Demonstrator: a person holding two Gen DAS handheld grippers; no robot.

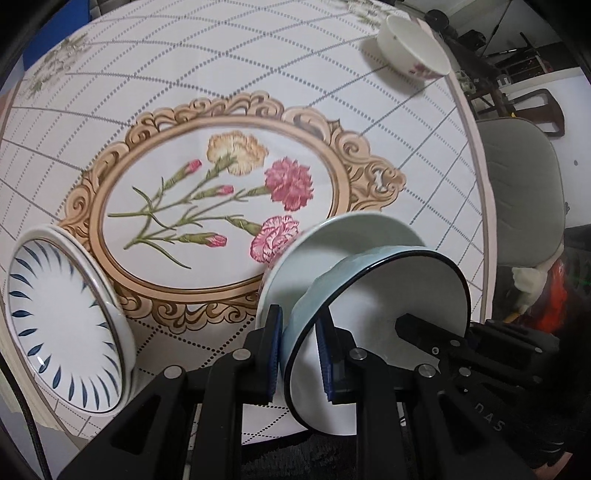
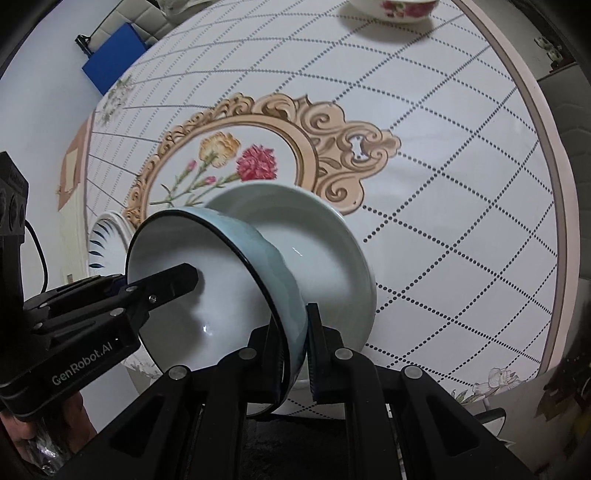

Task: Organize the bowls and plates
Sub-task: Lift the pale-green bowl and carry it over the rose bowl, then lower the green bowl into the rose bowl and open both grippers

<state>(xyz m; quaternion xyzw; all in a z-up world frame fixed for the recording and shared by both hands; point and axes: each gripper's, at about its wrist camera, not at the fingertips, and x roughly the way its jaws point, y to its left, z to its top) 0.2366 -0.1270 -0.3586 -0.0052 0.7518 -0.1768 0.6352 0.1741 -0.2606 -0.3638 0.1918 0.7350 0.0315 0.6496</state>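
Note:
A pale blue bowl with a dark rim is held tilted between both grippers. My left gripper is shut on one side of its rim, one pad inside and one outside. My right gripper is shut on the opposite side of the bowl. Each gripper shows in the other's view, the right gripper and the left gripper. Right behind the bowl lies a pale green plate; I cannot tell whether they touch. A white plate with blue leaf strokes sits to the left.
A round table carries a cloth with a flower medallion. A white bowl with red flowers stands at the far right edge. A grey chair is beyond the table's right rim. A blue box lies past the far left edge.

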